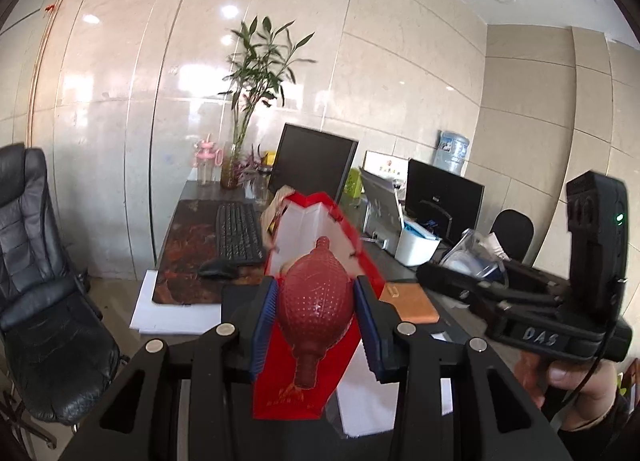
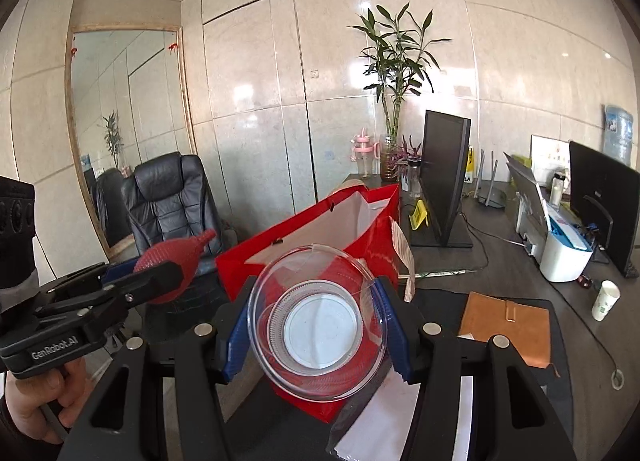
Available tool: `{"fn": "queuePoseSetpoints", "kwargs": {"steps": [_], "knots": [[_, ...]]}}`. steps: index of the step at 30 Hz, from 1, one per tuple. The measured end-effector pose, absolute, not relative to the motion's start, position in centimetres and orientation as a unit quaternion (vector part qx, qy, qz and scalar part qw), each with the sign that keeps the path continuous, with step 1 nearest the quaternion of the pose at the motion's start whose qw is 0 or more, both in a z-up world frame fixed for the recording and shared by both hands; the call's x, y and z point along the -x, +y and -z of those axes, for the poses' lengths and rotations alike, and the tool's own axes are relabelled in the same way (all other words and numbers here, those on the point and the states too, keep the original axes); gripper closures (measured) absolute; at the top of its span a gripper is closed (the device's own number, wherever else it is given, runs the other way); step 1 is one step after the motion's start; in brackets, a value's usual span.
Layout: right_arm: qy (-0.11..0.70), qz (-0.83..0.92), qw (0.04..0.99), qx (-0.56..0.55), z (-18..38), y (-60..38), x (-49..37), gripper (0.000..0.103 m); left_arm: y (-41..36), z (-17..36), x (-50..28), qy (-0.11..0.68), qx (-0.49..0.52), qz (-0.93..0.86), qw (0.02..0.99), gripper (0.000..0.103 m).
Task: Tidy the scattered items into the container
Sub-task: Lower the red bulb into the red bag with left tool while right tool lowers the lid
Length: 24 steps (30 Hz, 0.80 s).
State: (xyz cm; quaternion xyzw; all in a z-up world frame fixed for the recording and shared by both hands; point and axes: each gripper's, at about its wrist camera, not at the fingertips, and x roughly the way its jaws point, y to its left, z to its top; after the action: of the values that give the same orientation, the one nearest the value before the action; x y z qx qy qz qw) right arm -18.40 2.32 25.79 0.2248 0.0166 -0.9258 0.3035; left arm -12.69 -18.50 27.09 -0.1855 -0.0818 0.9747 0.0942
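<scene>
Two grippers: both are carrying something, and both are hovering by the red bag.
Table (image 2: 500,261): dark top, bearing the red bag, which is serving as landmark here.
Red bag (image 2: 372,245): standing upright with its mouth gaping open and its white lining showing; a black keyboard (image 1: 238,233) is lying beside it in the left wrist view, and a tan notebook (image 2: 506,327) is lying near it in the right wrist view.
Right gripper (image 2: 318,327): its blue fingers (image 2: 236,341) are squeezing a clear plastic lid from both sides, in front of the red bag's near wall.
Clear plastic lid (image 2: 320,321): tilting on edge in the grasp, with the red bag showing through it.
Left gripper (image 1: 314,315): its blue fingers (image 1: 264,321) are pinching a red rubber bulb around its belly.
Red rubber bulb (image 1: 316,309): studded, nozzle pointing away from the camera, hanging just short of the red bag's open mouth.
</scene>
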Motion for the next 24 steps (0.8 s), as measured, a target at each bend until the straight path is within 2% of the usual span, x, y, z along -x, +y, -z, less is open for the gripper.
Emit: {"fn": "queuePoseSetpoints", "kwargs": {"steps": [4,13,24], "knots": [[0.011,0.928,0.300,-0.221,-26.7,2.2,19.9,0.042,-17.8,-28.2,14.5,-0.060,0.188,-0.975,0.100,0.061],[-0.022,0.920,0.312,-0.237,-29.0,1.5,25.2,0.042,-18.3,-28.9,19.7,-0.071,0.199,-0.973,0.096,0.061],[-0.005,0.902,0.344,-0.260,-29.5,-2.9,34.1,0.042,-17.3,-27.0,24.0,-0.060,0.223,-0.968,0.103,0.061]]}}
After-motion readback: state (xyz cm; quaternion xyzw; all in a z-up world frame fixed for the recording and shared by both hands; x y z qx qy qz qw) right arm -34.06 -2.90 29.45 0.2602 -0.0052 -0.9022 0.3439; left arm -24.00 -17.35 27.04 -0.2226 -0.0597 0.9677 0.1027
